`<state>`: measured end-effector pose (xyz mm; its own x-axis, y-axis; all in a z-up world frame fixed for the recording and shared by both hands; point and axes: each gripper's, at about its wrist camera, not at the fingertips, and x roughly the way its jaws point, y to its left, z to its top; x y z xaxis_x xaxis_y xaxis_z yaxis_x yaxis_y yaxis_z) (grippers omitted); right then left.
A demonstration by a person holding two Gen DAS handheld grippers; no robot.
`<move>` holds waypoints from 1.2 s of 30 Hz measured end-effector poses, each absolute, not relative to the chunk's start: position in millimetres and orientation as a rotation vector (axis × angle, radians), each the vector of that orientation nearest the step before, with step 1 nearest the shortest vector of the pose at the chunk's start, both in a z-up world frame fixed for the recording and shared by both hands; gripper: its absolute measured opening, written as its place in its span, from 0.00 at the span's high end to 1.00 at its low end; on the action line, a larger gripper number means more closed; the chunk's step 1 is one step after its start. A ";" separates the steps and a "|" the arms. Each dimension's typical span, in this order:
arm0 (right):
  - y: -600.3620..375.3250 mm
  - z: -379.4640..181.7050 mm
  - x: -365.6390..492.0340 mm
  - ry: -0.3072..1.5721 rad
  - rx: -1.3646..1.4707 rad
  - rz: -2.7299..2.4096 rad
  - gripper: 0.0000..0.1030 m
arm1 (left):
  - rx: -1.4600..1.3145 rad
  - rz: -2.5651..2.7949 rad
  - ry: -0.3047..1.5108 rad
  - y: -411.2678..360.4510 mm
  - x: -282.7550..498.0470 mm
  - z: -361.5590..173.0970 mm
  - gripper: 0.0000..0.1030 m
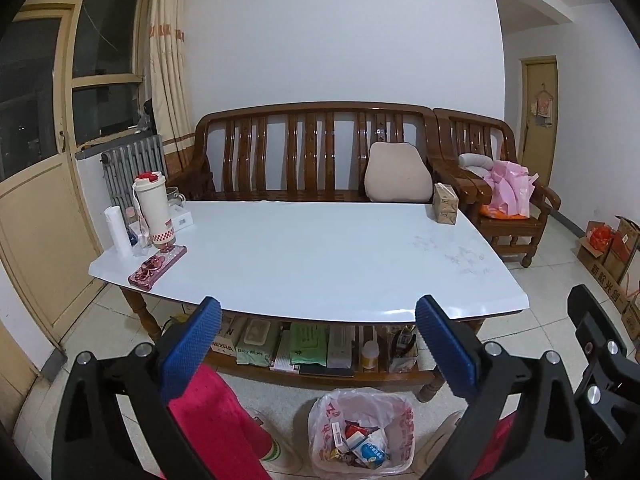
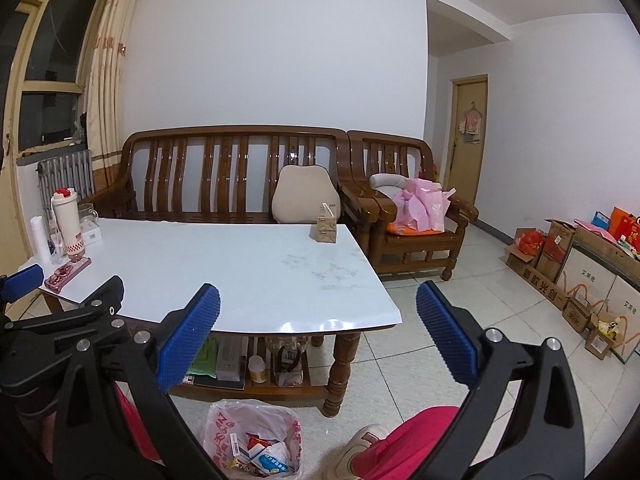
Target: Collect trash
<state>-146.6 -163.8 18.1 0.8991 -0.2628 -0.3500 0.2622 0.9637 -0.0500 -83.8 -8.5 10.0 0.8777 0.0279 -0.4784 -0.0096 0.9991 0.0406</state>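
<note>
A trash bin lined with a white plastic bag (image 1: 362,432) stands on the floor in front of the table, holding several wrappers and small boxes; it also shows in the right wrist view (image 2: 254,438). My left gripper (image 1: 318,312) is open and empty, held above the bin at the table's front edge. My right gripper (image 2: 318,306) is open and empty, over the table's front right corner. The white tabletop (image 1: 304,252) has a small brown carton (image 1: 445,203) at its far right corner, also seen in the right wrist view (image 2: 326,226).
At the table's left end stand a white thermos (image 1: 152,206), a white roll (image 1: 118,230) and a pink phone (image 1: 158,268). The shelf below holds wipes packs (image 1: 256,344). A wooden sofa (image 1: 312,152), an armchair with pink bags (image 2: 420,206) and cardboard boxes (image 2: 576,276) surround it. My red-trousered legs (image 1: 216,420) flank the bin.
</note>
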 end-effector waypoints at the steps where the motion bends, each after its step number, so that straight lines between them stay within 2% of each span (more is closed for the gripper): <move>1: -163.2 17.6 -146.0 0.363 -0.004 -0.274 0.07 | 0.039 0.021 0.503 -8.9 -83.7 9.3 0.08; 36: -160.5 12.5 -138.5 0.389 -0.020 -0.278 0.07 | 0.053 0.011 0.569 -2.9 -71.1 -0.5 0.08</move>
